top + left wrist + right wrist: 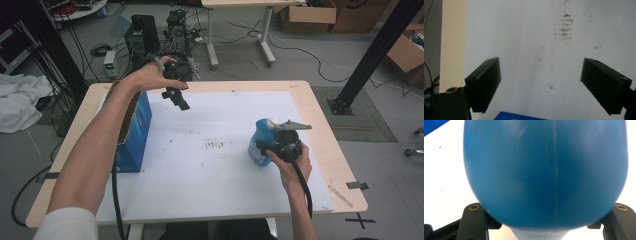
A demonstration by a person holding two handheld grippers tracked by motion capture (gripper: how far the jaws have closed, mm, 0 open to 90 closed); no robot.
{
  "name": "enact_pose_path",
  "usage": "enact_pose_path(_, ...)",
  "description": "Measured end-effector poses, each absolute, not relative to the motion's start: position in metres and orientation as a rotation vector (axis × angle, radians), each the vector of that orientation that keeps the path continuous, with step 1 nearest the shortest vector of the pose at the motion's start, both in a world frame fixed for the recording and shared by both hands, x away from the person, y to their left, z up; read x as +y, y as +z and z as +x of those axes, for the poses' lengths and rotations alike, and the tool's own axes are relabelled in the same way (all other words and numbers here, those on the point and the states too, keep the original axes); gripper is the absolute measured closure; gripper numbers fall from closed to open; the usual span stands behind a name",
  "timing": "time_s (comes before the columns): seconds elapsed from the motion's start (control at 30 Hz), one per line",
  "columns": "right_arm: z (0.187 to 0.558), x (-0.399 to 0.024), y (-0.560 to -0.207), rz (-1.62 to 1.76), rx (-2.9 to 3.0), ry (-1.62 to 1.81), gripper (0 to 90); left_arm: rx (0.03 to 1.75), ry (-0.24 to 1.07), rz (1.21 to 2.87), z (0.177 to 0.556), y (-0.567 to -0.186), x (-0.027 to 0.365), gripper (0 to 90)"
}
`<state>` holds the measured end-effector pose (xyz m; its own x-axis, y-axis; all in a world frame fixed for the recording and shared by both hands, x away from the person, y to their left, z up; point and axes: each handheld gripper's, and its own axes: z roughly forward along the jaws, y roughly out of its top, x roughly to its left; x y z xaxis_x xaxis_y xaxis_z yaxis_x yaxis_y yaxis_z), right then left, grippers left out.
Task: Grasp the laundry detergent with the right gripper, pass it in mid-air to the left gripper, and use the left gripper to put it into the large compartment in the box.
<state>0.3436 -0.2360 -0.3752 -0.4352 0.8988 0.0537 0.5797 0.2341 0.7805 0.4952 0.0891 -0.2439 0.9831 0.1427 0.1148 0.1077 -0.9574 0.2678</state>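
A rounded blue bottle with a pale lower part sits at the right of the white mat. My right gripper holds it from the near side, a grey plate on top. In the right gripper view the blue bottle bulges close to the lens and hides the jaws; the black base blocks show beside it. My left gripper hangs in the air over the mat's far left, pointing down. Its jaws stand wide apart with nothing between them.
A blue box stands at the table's left edge under the left forearm; its corner shows below the left jaws. Dark smudges mark the mat's middle. Bare wood rim runs along the right. Cables, stands and cardboard boxes lie beyond the table.
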Motion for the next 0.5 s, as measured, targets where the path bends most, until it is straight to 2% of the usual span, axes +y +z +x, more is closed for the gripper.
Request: enact_pose_path(0.5,0.3438,-0.234,-0.3772,1.351,2.113,1.063,41.0,0.189,0.197,2.864,0.4952,-0.2438,0.0903,17.3)
